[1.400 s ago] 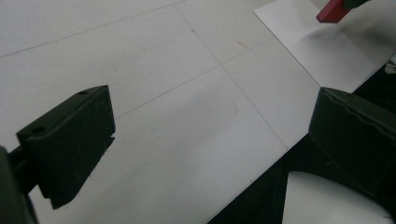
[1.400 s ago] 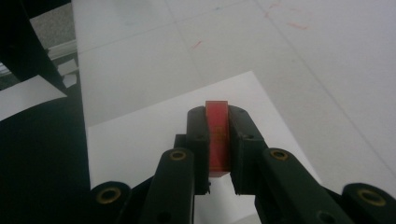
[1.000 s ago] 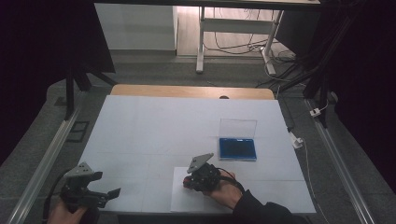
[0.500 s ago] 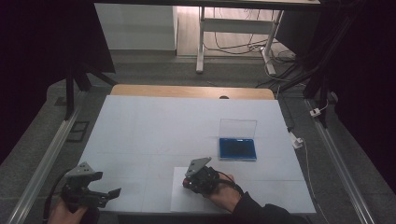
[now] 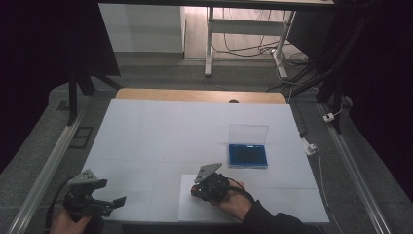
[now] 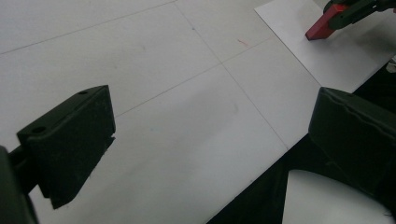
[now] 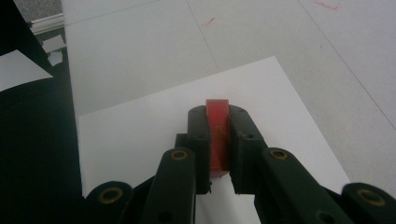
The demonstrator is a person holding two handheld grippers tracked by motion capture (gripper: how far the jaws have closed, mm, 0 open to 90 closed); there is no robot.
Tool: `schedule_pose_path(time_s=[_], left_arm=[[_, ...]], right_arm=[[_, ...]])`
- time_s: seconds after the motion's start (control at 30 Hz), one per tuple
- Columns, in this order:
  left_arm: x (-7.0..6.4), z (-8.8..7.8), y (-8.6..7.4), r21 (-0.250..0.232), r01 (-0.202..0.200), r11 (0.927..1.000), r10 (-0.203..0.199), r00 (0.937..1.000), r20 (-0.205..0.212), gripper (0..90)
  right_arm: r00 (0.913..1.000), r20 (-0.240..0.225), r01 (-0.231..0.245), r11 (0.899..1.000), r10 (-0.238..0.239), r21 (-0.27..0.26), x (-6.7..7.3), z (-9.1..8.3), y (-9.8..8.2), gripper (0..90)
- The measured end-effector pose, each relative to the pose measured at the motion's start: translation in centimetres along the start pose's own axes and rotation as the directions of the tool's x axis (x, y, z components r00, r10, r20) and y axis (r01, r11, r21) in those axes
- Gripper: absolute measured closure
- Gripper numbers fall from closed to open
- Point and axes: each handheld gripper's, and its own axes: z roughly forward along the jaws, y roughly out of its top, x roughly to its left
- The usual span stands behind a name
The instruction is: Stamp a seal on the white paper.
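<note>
Dark surroundings frame a white worktop in the high view, with a blue ink pad, its clear lid raised, at the right. Near the front edge lies a white sheet. Our right gripper sits over that sheet, tip down on it, while our left gripper waits off the near-left corner, well apart from everything.

From the left gripper view, we see our jaws standing wide apart with nothing between them, above bare worktop and its near edge. At the far right of that view a red stamp in the other gripper touches the sheet.

From the right gripper view, our jaws are clamped on the stamp, which stands between the pads with its far end down on the sheet. We cannot tell whether a print has been left beneath it.

We judge the step in hand to be pressing the stamp onto the paper. Next we would lift it straight up, keeping the grip firm so the mark does not smear; the left gripper could pin the sheet if it sticks to the stamp.
</note>
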Motion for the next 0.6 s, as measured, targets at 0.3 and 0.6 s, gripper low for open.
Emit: schedule_pose_path(time_s=[0.3, 0.6], left_arm=[[0.0, -0.1, 0.0, -0.006, 0.001, 1.0, -0.001, 1.0, 0.004, 0.9], [0.1, -0.1, 0.0, -0.007, 0.001, 1.0, -0.001, 1.0, 0.005, 0.9]], right_arm=[[0.9962, -0.051, -0.073, 0.997, 0.071, -0.036, -1.0, -0.2, -0.4, 80.0], [0.9959, -0.05, -0.079, 0.993, 0.075, -0.084, -1.1, -1.3, 0.0, 79.9]])
